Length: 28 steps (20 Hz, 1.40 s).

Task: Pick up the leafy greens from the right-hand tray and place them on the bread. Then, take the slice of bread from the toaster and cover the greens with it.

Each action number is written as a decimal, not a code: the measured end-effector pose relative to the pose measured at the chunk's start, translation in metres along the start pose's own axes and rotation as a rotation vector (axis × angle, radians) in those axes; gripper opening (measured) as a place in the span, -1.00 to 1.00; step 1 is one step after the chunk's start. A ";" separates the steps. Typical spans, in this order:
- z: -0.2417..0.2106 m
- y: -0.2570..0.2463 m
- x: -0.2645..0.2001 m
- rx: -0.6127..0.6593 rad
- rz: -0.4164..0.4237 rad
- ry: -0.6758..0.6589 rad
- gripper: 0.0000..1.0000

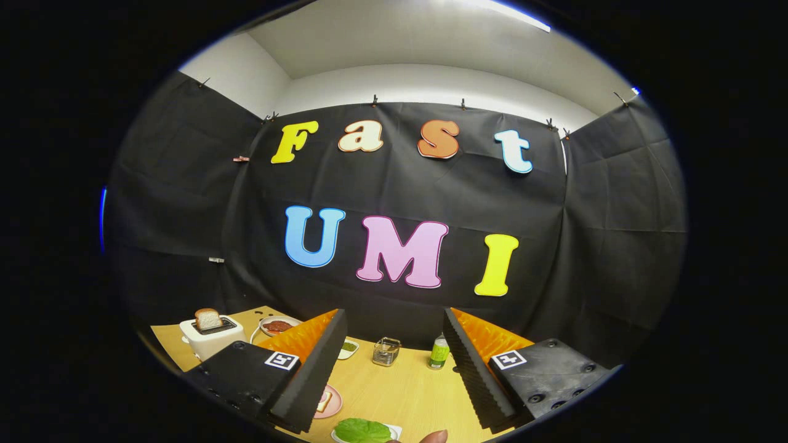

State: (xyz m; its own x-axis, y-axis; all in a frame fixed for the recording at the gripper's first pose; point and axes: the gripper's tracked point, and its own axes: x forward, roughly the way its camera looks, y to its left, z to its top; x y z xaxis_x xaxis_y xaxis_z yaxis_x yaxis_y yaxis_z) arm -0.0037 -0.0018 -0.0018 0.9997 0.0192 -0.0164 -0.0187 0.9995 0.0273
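Black two-finger gripper (391, 381) w/ foam pads spread wide, holding nothing. Green leafy greens (362, 430) on white tray (394, 431) at wooden tabletop (406, 394) near edge. Bare wood between fingers. Glass jar (386, 351), green bottle (439, 352) toward far edge. White toaster (212, 341) w/ bread slice (208, 319) at far-left corner; pink plate (332, 401) by left finger.

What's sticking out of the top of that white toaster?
A slice of bread stands upright in the toaster's slot; its lower part is hidden inside. The open gripper is well away from it.
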 end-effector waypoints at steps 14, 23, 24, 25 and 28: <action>-0.091 0.024 -0.003 -0.066 0.167 0.285 0.95; -0.311 0.054 -0.039 -0.028 0.356 0.830 0.91; -0.327 0.055 -0.039 -0.036 0.364 0.880 0.90; -0.344 0.057 -0.041 -0.042 0.372 0.919 0.90; -0.390 0.058 -0.038 -0.074 0.391 1.018 0.87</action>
State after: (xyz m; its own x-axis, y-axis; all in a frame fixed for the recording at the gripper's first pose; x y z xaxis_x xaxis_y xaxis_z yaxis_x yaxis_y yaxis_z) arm -0.0496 0.0660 -0.3889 0.4430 0.3148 -0.8394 -0.3672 0.9179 0.1505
